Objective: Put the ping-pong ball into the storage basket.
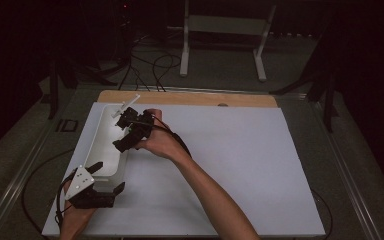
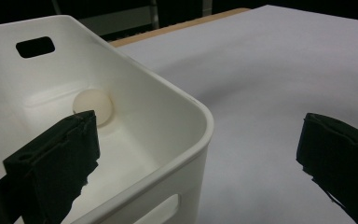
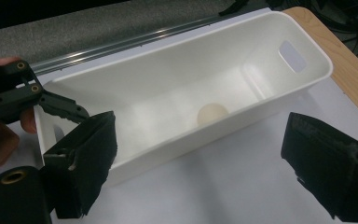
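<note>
1. My right gripper [image 1: 130, 131] hangs over the white bin [image 1: 105, 150], roughly mid-length on its right wall. The forearm comes in diagonally from bottom centre, with the wrist bent toward the bin.
2. Its jaws stand wide apart and hold nothing. In the right gripper view, one is over the near end of the bin [image 3: 177, 88] and the other is over bare table past the long wall.
3. My left gripper [image 1: 102, 181] sits at the bin's near end, low at the front left of the table. The hand [image 1: 75, 217] grips it from below, and the grey plate faces up.
4. The left jaws are also spread wide and empty. In the left gripper view, one jaw sits over the bin's inside [image 2: 37, 93] and the other over the mat; the bin corner lies between them.
5. The white ball [image 3: 212, 113] lies on the bin floor, toward the far end with the handle cutout. In the left gripper view, the ball [image 2: 93, 106] is close to the far wall. It touches neither gripper.
6. The bin runs lengthwise along the left edge of the white mat [image 1: 230, 150], with its far end near the wooden strip [image 1: 190, 98].
7. There is open mat to the right of the bin, all the way across. The left side is tight, as the mat edge is just beside the bin wall.
</note>
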`<state>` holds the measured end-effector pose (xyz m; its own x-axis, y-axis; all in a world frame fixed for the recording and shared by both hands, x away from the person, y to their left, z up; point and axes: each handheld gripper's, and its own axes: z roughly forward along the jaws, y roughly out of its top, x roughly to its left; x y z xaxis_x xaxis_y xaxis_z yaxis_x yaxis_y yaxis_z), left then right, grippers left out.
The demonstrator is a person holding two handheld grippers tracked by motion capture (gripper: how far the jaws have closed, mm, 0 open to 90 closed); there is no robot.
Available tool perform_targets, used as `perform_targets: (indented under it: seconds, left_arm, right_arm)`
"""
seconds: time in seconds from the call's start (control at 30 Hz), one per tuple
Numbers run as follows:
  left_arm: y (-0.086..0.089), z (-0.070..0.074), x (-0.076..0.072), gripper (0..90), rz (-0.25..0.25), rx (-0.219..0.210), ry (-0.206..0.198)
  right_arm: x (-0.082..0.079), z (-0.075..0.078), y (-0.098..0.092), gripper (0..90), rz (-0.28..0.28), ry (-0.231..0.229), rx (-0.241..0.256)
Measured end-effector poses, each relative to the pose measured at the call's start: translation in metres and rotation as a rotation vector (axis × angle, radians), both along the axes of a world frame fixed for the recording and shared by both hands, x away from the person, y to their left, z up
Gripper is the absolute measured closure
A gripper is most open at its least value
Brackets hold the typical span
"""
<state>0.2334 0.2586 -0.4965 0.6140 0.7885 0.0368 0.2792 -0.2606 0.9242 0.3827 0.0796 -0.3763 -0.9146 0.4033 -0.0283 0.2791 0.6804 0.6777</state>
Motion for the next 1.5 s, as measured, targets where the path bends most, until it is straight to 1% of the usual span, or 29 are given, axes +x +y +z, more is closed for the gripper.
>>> perform_targets:
  seconds: [0.1, 0.33, 0.63, 0.67, 0.77, 0.87, 1.0, 1.03, 1.07, 1.1, 1.13, 1.17, 1.33, 1.43, 1.47, 1.5]
  left_arm:
    - [0.000, 0.000, 0.000, 0.0, 0.000, 0.000, 0.000]
    - [0.000, 0.000, 0.000, 0.0, 0.001, 0.000, 0.000]
    - [0.000, 0.000, 0.000, 0.0, 0.002, 0.000, -0.001]
    - [0.000, 0.000, 0.000, 0.0, 0.002, 0.000, -0.001]
    - [-0.001, 0.000, 0.000, 0.0, 0.001, 0.000, -0.001]
    - [-0.001, 0.000, 0.001, 0.0, 0.000, 0.001, -0.001]
    - [-0.001, 0.000, 0.001, 0.0, -0.001, 0.000, -0.001]
    - [-0.001, 0.000, 0.001, 0.0, -0.002, -0.001, 0.000]
    - [-0.001, 0.000, 0.001, 0.0, -0.002, -0.001, 0.000]
    - [-0.001, 0.000, 0.001, 0.0, -0.001, -0.002, -0.001]
    - [-0.001, 0.000, 0.001, 0.0, -0.001, -0.002, -0.001]
    - [-0.001, 0.000, 0.001, 0.0, -0.001, -0.002, -0.001]
    - [-0.001, 0.000, 0.001, 0.0, -0.002, -0.003, -0.001]
    - [-0.001, 0.000, 0.001, 0.0, -0.001, -0.003, -0.001]
    - [-0.001, 0.000, 0.001, 0.0, -0.001, -0.003, -0.001]
    - [-0.001, 0.000, 0.001, 0.0, -0.001, 0.000, 0.000]
  right_arm:
    - [-0.001, 0.000, -0.005, 10.0, -0.007, 0.005, 0.004]
    - [-0.001, 0.000, -0.015, 10.0, -0.012, -0.007, 0.004]
    - [0.000, -0.001, -0.034, 10.0, -0.031, -0.008, 0.008]
    - [0.000, -0.001, -0.034, 10.0, -0.031, -0.008, 0.008]
    - [-0.001, -0.001, -0.042, 10.0, -0.036, -0.017, 0.019]
    - [-0.001, -0.002, -0.048, 10.0, -0.037, -0.021, 0.015]
    - [-0.001, -0.002, -0.055, 10.0, -0.051, -0.018, 0.021]
    - [-0.001, -0.003, -0.059, 10.1, -0.057, -0.015, 0.028]
    - [-0.001, -0.003, -0.059, 10.1, -0.057, -0.015, 0.028]
    - [-0.002, -0.004, -0.064, 10.0, -0.061, -0.018, 0.026]
    - [-0.002, -0.004, -0.064, 10.0, -0.061, -0.018, 0.026]
    - [-0.002, -0.005, -0.069, 10.1, -0.064, -0.019, 0.028]
    - [-0.002, -0.007, -0.079, 10.0, -0.081, -0.016, 0.038]
    - [-0.003, -0.009, -0.090, 10.0, -0.094, -0.011, 0.049]
    - [-0.003, -0.009, -0.090, 10.0, -0.094, -0.011, 0.049]
    - [-0.004, -0.010, -0.096, 10.0, -0.101, -0.011, 0.056]
